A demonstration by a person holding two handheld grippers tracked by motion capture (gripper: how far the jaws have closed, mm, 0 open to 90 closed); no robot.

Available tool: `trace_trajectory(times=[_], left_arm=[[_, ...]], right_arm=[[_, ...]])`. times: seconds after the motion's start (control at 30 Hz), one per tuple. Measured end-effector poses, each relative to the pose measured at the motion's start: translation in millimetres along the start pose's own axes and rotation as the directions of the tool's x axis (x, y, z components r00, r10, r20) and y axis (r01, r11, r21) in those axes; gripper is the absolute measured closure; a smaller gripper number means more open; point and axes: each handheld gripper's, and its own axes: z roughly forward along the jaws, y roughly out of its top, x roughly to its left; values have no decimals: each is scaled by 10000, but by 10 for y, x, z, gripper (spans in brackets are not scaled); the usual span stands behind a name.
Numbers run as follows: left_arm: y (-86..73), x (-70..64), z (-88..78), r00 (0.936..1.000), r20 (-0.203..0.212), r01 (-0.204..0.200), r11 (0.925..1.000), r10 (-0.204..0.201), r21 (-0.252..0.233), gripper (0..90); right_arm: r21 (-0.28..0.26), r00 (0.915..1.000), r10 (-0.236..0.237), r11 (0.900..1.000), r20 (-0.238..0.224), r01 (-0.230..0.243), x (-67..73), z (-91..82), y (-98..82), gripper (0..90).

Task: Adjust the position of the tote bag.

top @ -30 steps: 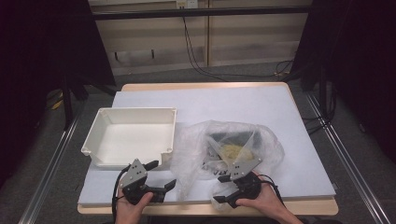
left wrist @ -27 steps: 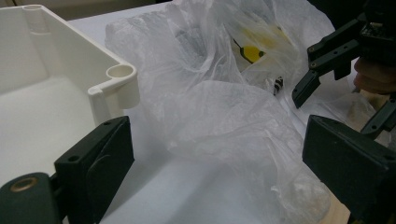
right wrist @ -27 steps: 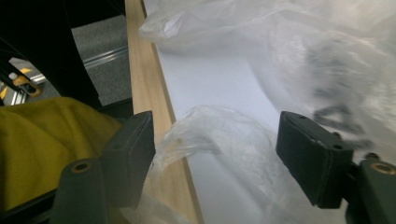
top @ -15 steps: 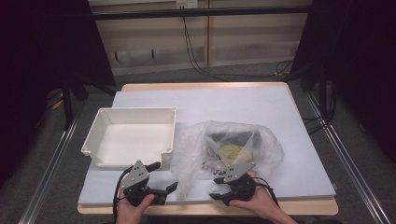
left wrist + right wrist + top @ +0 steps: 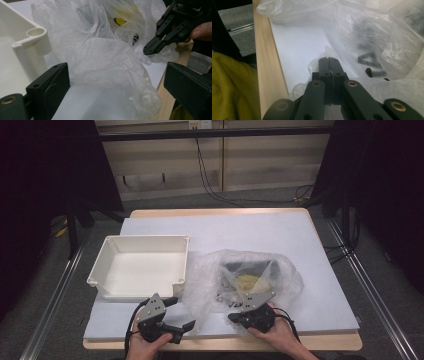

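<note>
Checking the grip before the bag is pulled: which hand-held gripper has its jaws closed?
The right hand-held gripper: its jaws are pressed together at the plastic bag's near edge. The left hand-held gripper stands wide open.

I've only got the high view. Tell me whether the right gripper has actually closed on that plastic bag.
Observer: In the right gripper view, the right gripper has its jaws pressed fully together, with a thin fold of the plastic bag bunched around the tips; it looks pinched, though I can't be sure.
Operator: Now report the left gripper.
Observer: The left gripper is wide open in its own view, with the bag's near edge lying between its jaws, ungripped.
Operator: Give me the tray's position relative to it.
Observer: The white tray has its corner post just beyond the left-hand jaw, with the bag lying against it.
</note>
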Motion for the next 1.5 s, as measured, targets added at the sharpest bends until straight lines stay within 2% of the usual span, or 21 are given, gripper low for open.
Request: trace_trajectory(times=[0.07,0.1,0.2,0.27,0.3,0.37,0.43,0.5,0.6,0.73,0.77,0.8,0.83,0.93,1.07,1.17,1.2,1.3,1.33,1.43,1.5], left_arm=[[2,-9,2,9998,5,-185,9998,185,48,80],[-4,-31,-3,9989,306,-355,9993,351,119,151],[-12,-66,12,9981,426,-468,9984,454,311,200],[-17,-71,10,9974,484,-542,9980,526,335,271],[-25,-77,3,9954,799,-560,9978,531,349,339],[-30,-95,11,9946,933,-491,9980,452,402,429],[-34,-112,35,9898,1317,-639,9957,547,664,526],[-39,-125,67,9854,1591,-755,9932,606,891,552],[-55,-114,122,9856,1593,-782,9886,572,1288,474],[-54,-130,212,9789,1905,-1056,9806,734,1649,525],[-55,-138,232,9774,1970,-1109,9798,772,1662,585],[-55,-152,246,9815,1743,-1106,9776,791,1792,624],[-53,-142,255,9790,1868,-1179,9742,816,1927,700],[-55,-124,267,9800,1907,-973,9718,560,2147,857],[-54,-103,249,9835,1762,-786,9737,407,2137,883],[-55,-96,249,9833,1786,-739,9754,364,2079,883],[-52,-92,247,9829,1779,-857,9721,467,2182,882],[-54,-102,253,9826,1824,-723,9762,345,2045,875],[-48,-99,244,9827,1798,-818,9742,438,2101,874],[-47,-95,239,9821,1839,-767,9775,401,1963,872],[-46,-93,239,9818,1864,-725,9788,363,1917,872]], right_arm=[[-27,10000,62,10000,-66,-62,-11,0,-7,900],[-53,9999,128,9999,-105,-128,-14,0,-8,900],[-50,9998,122,9999,-135,-123,-19,0,-8,900],[-52,9998,139,9999,-135,-140,-20,1,-8,900],[-45,9997,184,9998,-163,-185,-21,-1,-9,900],[-64,9997,180,9998,-169,-181,-23,0,-12,900],[-92,9996,213,9997,-206,-215,-30,-1,-17,900],[-100,9994,247,9996,-236,-249,-34,-1,-19,900],[-152,9994,256,9995,-252,-260,-39,-1,-24,900],[-192,9992,262,9995,-299,-268,-45,1,-26,900],[-182,9992,270,9995,-285,-276,-42,0,-25,900],[-162,9993,276,9995,-251,-281,-39,-1,-24,900],[-151,9993,296,9994,-244,-299,-36,-2,-23,895],[-159,9992,204,9997,-330,-209,-34,-9,-18,834],[-219,9995,161,9996,-280,-168,-13,-41,6,746],[-569,9989,303,9979,-351,-322,-27,-109,29,688],[-636,9988,331,9973,-361,-354,-28,-121,32,661],[-802,9977,416,9957,-539,-459,-17,-145,53,562],[-782,9974,408,9959,-598,-454,-14,-145,59,546],[-857,9966,474,9949,-668,-531,-3,-112,77,442],[-656,9983,241,9975,-538,-276,38,-60,95,389]])
